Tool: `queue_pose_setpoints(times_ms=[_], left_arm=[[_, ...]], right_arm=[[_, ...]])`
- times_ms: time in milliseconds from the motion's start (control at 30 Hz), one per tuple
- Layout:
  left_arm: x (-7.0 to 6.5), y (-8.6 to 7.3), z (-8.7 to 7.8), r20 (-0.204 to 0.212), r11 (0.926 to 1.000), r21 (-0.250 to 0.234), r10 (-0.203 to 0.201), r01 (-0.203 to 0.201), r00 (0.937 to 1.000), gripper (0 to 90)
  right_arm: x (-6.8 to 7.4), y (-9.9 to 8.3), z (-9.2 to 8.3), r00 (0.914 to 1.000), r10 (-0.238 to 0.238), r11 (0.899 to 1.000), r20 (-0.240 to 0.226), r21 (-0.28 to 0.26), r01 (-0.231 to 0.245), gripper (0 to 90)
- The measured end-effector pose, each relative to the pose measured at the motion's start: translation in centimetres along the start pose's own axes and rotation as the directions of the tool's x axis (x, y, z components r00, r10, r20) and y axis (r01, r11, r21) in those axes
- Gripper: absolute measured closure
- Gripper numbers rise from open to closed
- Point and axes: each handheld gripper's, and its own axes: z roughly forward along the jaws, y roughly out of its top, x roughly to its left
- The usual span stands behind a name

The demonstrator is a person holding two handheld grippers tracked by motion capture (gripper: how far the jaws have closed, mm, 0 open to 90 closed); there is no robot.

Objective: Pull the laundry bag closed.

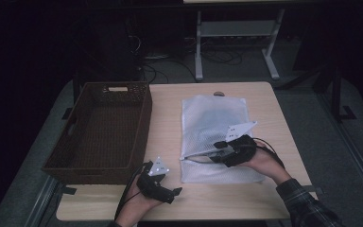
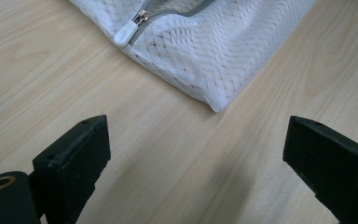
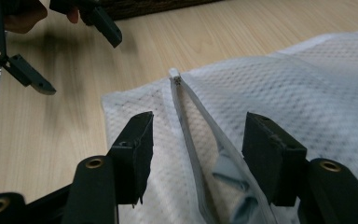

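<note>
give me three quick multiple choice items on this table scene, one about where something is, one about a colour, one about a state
1. Where is the basket relative to the mesh bag?
A. to its left
B. to its right
C. on top of it

2. What colour is the mesh bag?
A. black
B. white
C. red

3. How is the bag's zipper?
A. fully shut
B. partly open
C. torn off

Answers:
1 A, the high view shows the brown basket on the table's left part, the bag beside it.
2 B, its netting is white in all views.
3 B, the right gripper view shows a gap between the zipper's sides, with the pull at the bag's edge.
</note>
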Motion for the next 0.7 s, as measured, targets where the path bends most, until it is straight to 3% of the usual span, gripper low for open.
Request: queue_pose_setpoints(times_ms=[133, 333, 700], left_arm=[[0.0, -0.1, -0.2, -0.006, 1.0, 0.005, 0.009, -0.009, 0.9999, 7.3], [0.0, -0.1, -0.1, -0.003, 0.9999, -0.004, 0.015, -0.015, 0.9999, 7.4], [0.0, 0.0, 0.1, 0.002, 0.9995, -0.01, 0.029, -0.029, 0.9996, 7.5]], right_arm=[[-0.1, 0.9, 1.2, 0.9999, -0.012, 1.0, -0.01, 0.004, 0.012, 44.5], [0.1, 2.5, 3.0, 0.9989, -0.035, 0.999, -0.03, 0.021, 0.035, 56.0], [0.5, 5.0, 7.7, 0.9943, -0.082, 0.993, -0.068, 0.079, 0.087, 66.3]])
